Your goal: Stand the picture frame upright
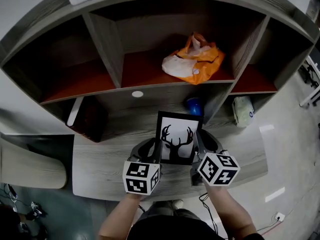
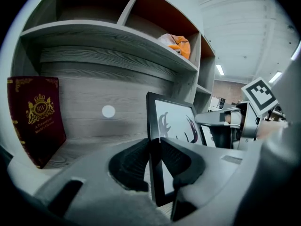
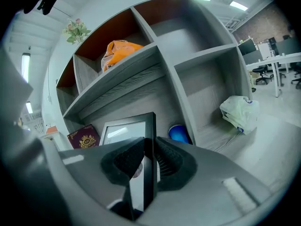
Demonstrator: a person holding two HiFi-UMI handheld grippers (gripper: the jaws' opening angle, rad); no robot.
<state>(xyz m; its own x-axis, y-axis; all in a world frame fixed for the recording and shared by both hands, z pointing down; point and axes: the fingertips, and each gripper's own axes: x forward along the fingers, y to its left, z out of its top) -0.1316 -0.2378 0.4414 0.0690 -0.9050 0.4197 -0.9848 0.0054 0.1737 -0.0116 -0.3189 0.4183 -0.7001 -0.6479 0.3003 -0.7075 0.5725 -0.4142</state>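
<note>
A black picture frame [image 1: 176, 138] with a deer-head silhouette on white is held over the grey desk [image 1: 95, 169], in front of the shelf unit. My left gripper [image 1: 156, 153] is shut on the frame's left edge [image 2: 155, 173], its dark pads pressing both faces. On the opposite side, my right gripper [image 1: 196, 154] is shut on the right edge [image 3: 149, 164]. In the left gripper view the frame stands almost upright, with the right gripper [image 2: 225, 121] visible beyond it.
A maroon book with a gold crest [image 2: 35, 121] leans in the left lower bay. A blue round object [image 1: 194, 105] sits behind the frame. An orange and white bag [image 1: 195, 59] lies on the middle shelf, a pale plastic bag [image 3: 240, 112] at the right.
</note>
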